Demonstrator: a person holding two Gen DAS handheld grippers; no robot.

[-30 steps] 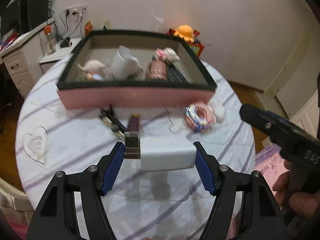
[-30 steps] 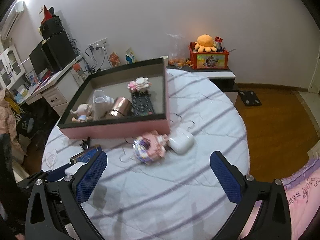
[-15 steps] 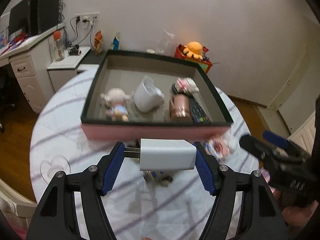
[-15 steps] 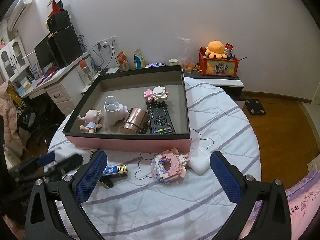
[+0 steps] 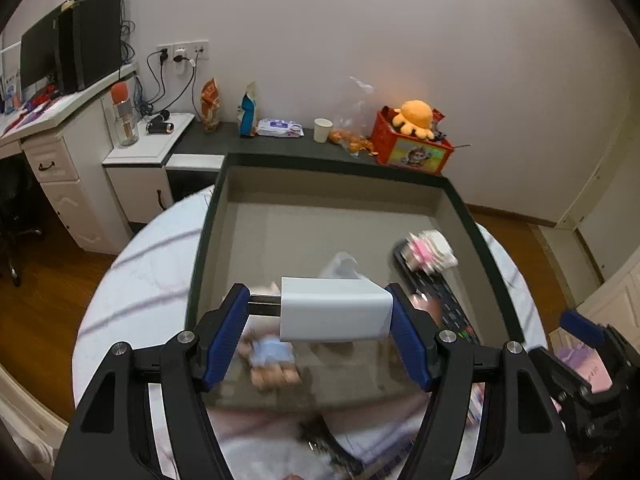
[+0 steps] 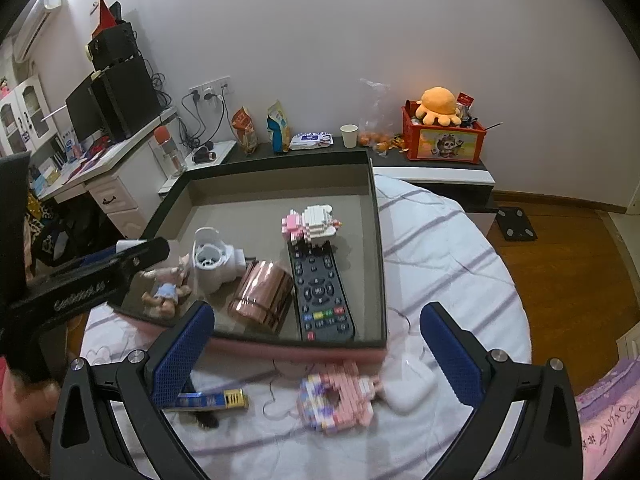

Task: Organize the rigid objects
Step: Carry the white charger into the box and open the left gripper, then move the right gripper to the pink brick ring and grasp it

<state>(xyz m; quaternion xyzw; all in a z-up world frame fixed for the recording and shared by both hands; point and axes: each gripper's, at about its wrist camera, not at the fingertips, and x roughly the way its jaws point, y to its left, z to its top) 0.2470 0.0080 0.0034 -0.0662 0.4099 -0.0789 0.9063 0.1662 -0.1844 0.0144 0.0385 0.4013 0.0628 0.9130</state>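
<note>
My left gripper [image 5: 320,314] is shut on a white plug charger [image 5: 334,309], prongs pointing left, held above the near left part of the dark-rimmed pink box [image 5: 486,246]. In the right wrist view the box [image 6: 378,240] holds a small doll [image 6: 164,294], a white cup [image 6: 212,260], a copper cylinder [image 6: 260,296], a black remote [image 6: 320,296] and a pink-white block figure [image 6: 312,224]. My right gripper [image 6: 316,354] is open and empty, above the table in front of the box. The left gripper [image 6: 136,254] shows there over the box's left corner.
On the striped tablecloth [image 6: 440,248] in front of the box lie a pink block toy [image 6: 340,398], a white earbud case [image 6: 408,390], a blue-gold stick [image 6: 212,400] and a dark object [image 6: 206,422]. A red toy bin [image 6: 444,136] and a desk [image 6: 100,168] stand behind.
My left gripper lifted the charger off the table and carried it forward over the box. My right gripper moved closer to the box and stayed open.
</note>
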